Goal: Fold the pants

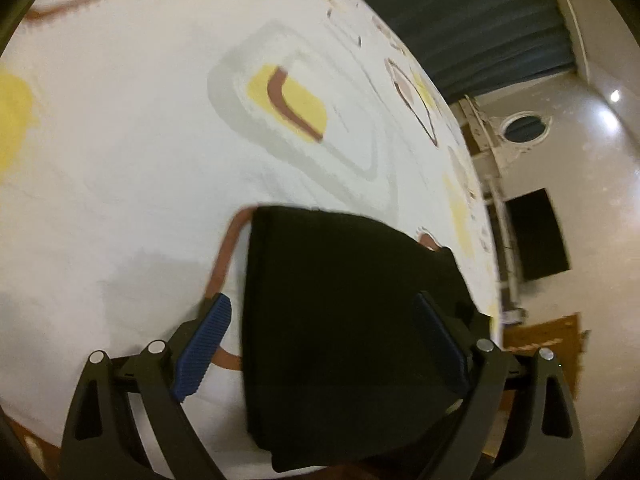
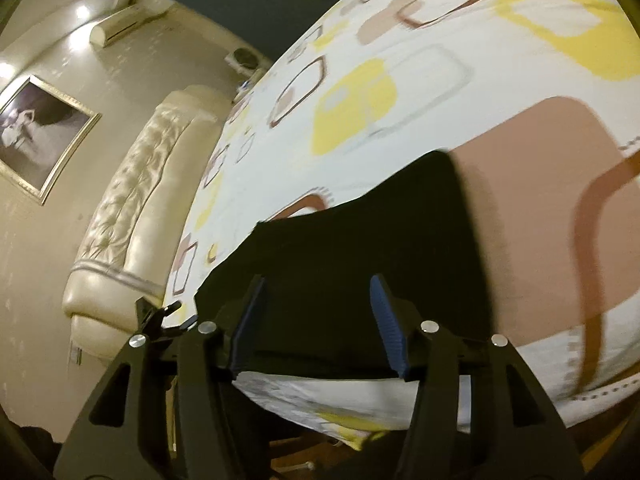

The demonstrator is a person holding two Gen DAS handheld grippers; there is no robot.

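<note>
The black pants point(image 1: 344, 320) lie folded into a compact block on the patterned bedsheet point(image 1: 140, 160), near the bed's edge. My left gripper point(image 1: 322, 316) is open, its blue pads point(image 1: 204, 344) standing either side of the block above it, holding nothing. In the right wrist view the pants point(image 2: 360, 248) lie flat by the near edge of the bedsheet point(image 2: 400, 100). My right gripper point(image 2: 318, 300) is open over the pants, blue pads point(image 2: 386, 320) apart, holding nothing.
The bed has a cream tufted headboard point(image 2: 132, 208) at the left. A framed picture point(image 2: 36, 136) and an air conditioner point(image 2: 120, 24) are on the wall. Dark curtains point(image 1: 480, 20) and a wooden floor point(image 1: 548, 344) lie beyond the bed's edge.
</note>
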